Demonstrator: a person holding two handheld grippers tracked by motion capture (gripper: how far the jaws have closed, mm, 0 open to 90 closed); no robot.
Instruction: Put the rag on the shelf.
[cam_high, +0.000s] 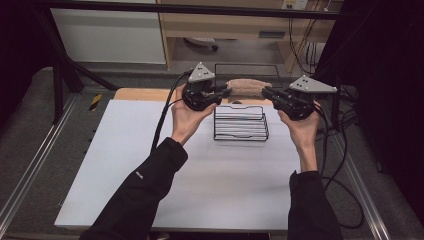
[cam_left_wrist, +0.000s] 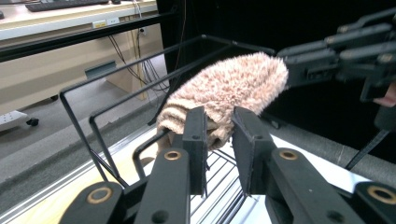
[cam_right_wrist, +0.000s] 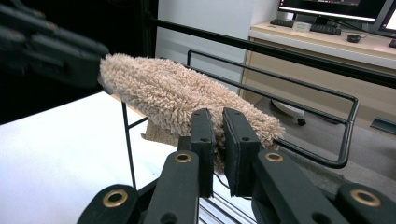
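A fluffy tan towel (cam_high: 248, 87) is held up between the two tools, above the far side of the white counter (cam_high: 150, 165). It is draped over the top rail of a black wire rack (cam_high: 241, 123) that stands on the counter at its far middle. The rack's low wire basket part, nearer the person, is seen with nothing lying in it; thin wire bars make up its floor and walls.

The left tool (cam_high: 222, 92) is seen at the towel's left end. In the left gripper view its jaws (cam_left_wrist: 219, 128) are slightly spread, with the towel's end between them; whether the pads press on the cloth cannot be told.

The right tool (cam_high: 267, 93) is at the towel's right end. In the right gripper view its jaws (cam_right_wrist: 218, 140) are pressed nearly together, pinching the towel's edge.

The towel's pile side is turned up, and a ribbed hem is seen at the left end.
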